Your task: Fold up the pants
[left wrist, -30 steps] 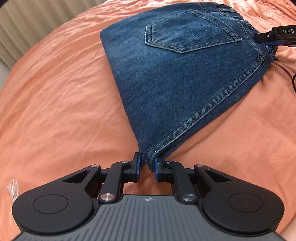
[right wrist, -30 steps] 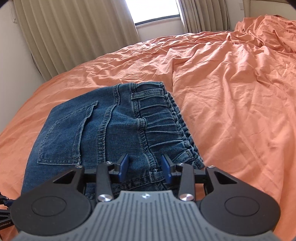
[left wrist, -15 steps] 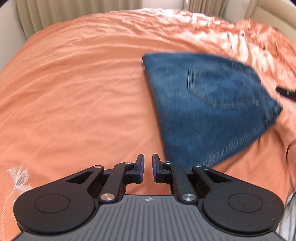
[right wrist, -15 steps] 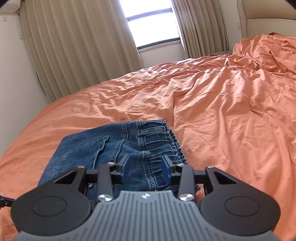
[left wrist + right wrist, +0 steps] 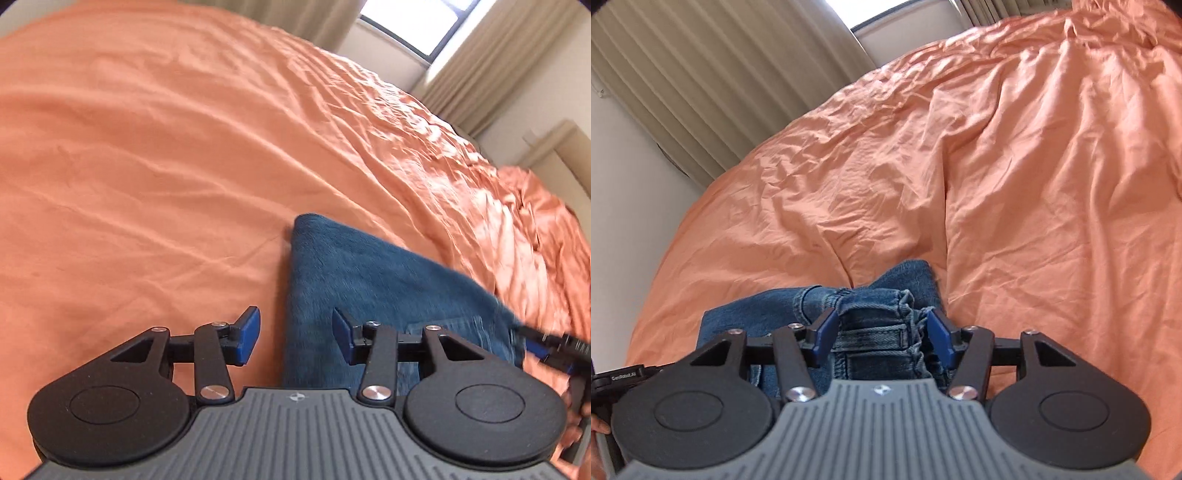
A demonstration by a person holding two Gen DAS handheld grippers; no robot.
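Gaping tongs over folded jeans

Both views are bright with daylight that comes from a window at the top of each picture; its panes are blown out to plain white. The orange bedspread shows pale glare along its wrinkles nearest the window and soft shadows in the folds. The left wrist view is smeared by motion blur: the blue jeans look fuzzy, with streaked edges. The right wrist view is sharper, and the denim seams there are crisp. Fisheye bending curves the bed's edge and the curtains, and the corners darken.
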